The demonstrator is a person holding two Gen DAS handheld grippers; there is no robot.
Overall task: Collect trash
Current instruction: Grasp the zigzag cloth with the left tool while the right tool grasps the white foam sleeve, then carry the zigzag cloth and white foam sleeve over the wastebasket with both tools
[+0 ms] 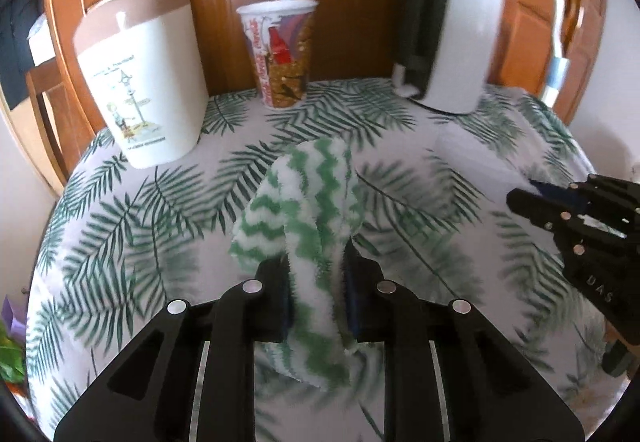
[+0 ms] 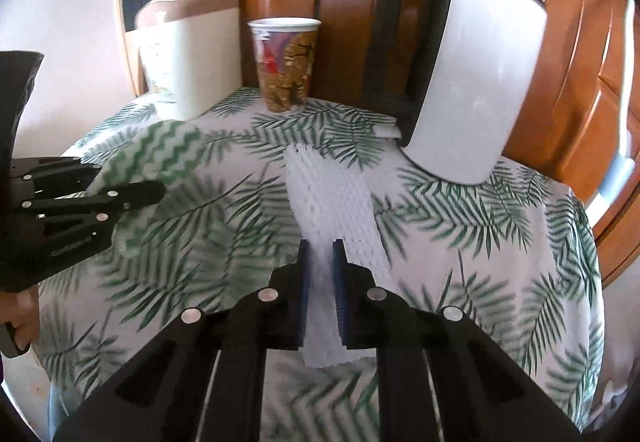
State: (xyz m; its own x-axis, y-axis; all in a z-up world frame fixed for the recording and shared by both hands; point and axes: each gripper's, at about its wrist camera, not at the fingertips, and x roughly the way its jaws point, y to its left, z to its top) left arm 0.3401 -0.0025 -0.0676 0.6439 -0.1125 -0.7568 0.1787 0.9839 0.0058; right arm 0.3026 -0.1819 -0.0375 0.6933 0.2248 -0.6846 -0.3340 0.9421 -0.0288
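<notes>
Your left gripper [image 1: 316, 282] is clamped on the fluffy green-and-white zigzag cloth [image 1: 304, 209], your right gripper [image 2: 320, 282] on the white foam mesh sleeve [image 2: 332, 201], both above the leaf-print tablecloth [image 1: 140, 222]. Neither is binned yet; the printed paper cup [image 1: 280, 53] remains.

Black grippers [image 1: 316, 282], silver rivets (blue-padded jaws)

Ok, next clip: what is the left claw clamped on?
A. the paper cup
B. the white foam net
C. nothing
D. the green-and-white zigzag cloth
D: in the left wrist view the left claw is shut on the cloth, which hangs between its pads above the table; the foam net is in the right claw.
</notes>
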